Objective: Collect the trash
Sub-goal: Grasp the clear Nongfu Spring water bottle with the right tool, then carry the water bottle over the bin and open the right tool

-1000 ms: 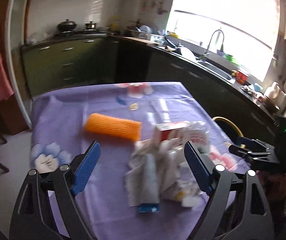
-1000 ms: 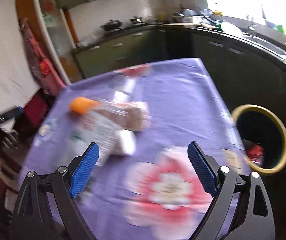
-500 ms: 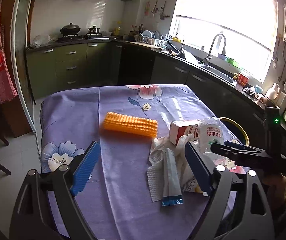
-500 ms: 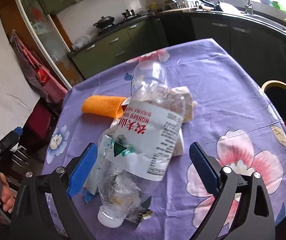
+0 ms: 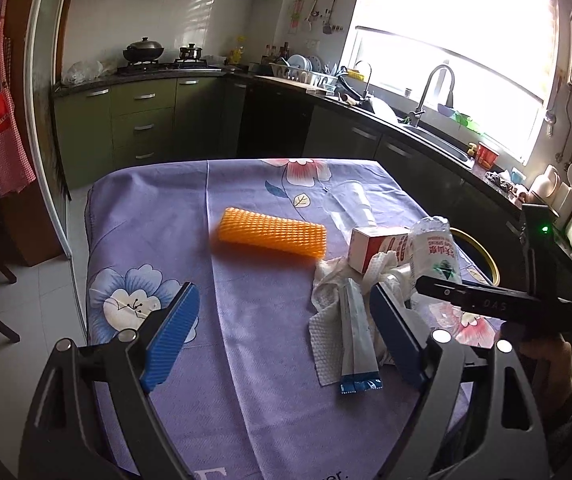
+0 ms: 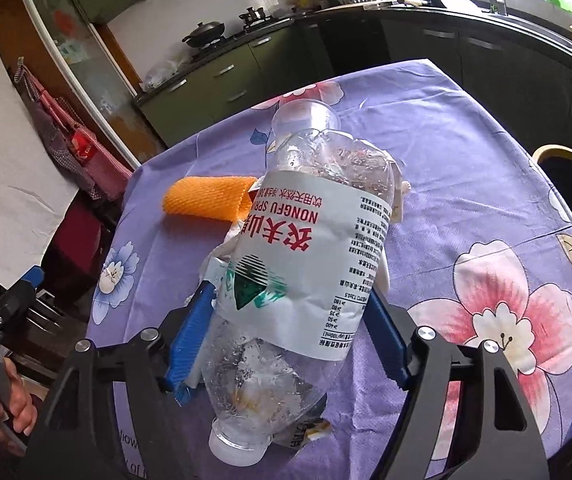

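Right tongs (image 6: 286,332): blue ribbed pads on either side of a crumpled clear plastic water bottle (image 6: 306,264) with a white, red and green label, cap end nearest the camera; jaws have just been closing, and the pads now look pressed against the bottle's sides. Left tongs (image 5: 281,332): jaws wide apart, nothing between them, over bare cloth. Bench (image 5: 157,208) covered in a purple cloth printed with white, blue and pink flowers. On it, near to far in the left wrist view: a long white sachet with a blue end (image 5: 356,340) lying on a crumpled white paper towel (image 5: 326,320); a red and white carton (image 5: 378,246) beside the bottle; an orange foam net sleeve (image 5: 271,232) lying flat, apart from the pile; a clear plastic cup (image 5: 352,200) on its side further back. Past the bench's right edge, a dark bin with a yellow rim (image 5: 482,256) on the floor. Room beyond: olive-green kitchen cabinets (image 5: 141,120) under a dark worktop, pots on a gas hob (image 5: 143,50), steel extractor hood above, sink with a tall tap (image 5: 434,92) below a bright window. A red checked apron (image 5: 1,120) hangs at far left.
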`<state>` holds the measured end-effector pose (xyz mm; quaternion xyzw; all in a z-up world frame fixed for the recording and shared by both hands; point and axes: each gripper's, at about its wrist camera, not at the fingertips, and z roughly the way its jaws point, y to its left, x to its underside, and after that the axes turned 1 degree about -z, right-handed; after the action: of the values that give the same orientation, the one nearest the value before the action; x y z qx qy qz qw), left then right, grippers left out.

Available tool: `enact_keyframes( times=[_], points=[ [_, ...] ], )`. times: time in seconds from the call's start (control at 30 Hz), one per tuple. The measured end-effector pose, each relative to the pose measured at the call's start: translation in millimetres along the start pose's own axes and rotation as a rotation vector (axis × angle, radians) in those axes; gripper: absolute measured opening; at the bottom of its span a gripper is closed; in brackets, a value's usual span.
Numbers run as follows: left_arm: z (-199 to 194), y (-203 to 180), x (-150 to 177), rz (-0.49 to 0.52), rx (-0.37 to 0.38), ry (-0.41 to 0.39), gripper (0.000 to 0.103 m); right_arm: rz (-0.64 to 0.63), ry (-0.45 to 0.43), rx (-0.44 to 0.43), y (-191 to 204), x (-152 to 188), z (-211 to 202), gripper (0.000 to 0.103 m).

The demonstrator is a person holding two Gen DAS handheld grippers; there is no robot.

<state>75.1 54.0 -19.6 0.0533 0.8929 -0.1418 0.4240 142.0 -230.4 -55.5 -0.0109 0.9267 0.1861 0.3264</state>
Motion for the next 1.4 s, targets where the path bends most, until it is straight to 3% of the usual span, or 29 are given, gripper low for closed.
enact_keyframes(
  times=[0.33, 0.53, 0.7, 0.83, 1.07, 1.2, 1.4],
  points=[
    [-1.0, -16.4, -0.1, 0.040, 0.004, 0.006, 0.082, 0.016, -0.090, -0.025, -13.5, -1.9, -43.5, 0.071],
    [1.5, -30.0, -0.4, 0.065, 0.004, 0.022, 0.082, 0.048, -0.196, 0.011, -48.0, -12.3, -88.0, 0.071],
    [8.0, -40.2, -2.9, 0.075, 0.002, 0.041, 0.082, 0.086, -0.315, 0.152, -100.2, -32.3, -131.2, 0.071],
    [15.8, -49.6, -6.2, 0.082, -0.006, 0.055, 0.082, 0.107, -0.379, 0.329, -158.9, -55.7, -150.5, 0.071],
    [32.0, -69.2, -11.7, 0.093, -0.021, 0.085, 0.082, 0.131, -0.320, 0.522, -261.0, -88.5, -114.1, 0.071],
    [42.9, -79.0, -14.3, 0.101, -0.030, 0.113, 0.082, 0.142, -0.238, 0.562, -303.2, -98.4, -77.3, 0.071],
    [55.2, -86.4, -15.3, 0.108, -0.037, 0.144, 0.082, 0.167, -0.139, 0.583, -333.0, -101.0, -29.0, 0.072]
  ],
)
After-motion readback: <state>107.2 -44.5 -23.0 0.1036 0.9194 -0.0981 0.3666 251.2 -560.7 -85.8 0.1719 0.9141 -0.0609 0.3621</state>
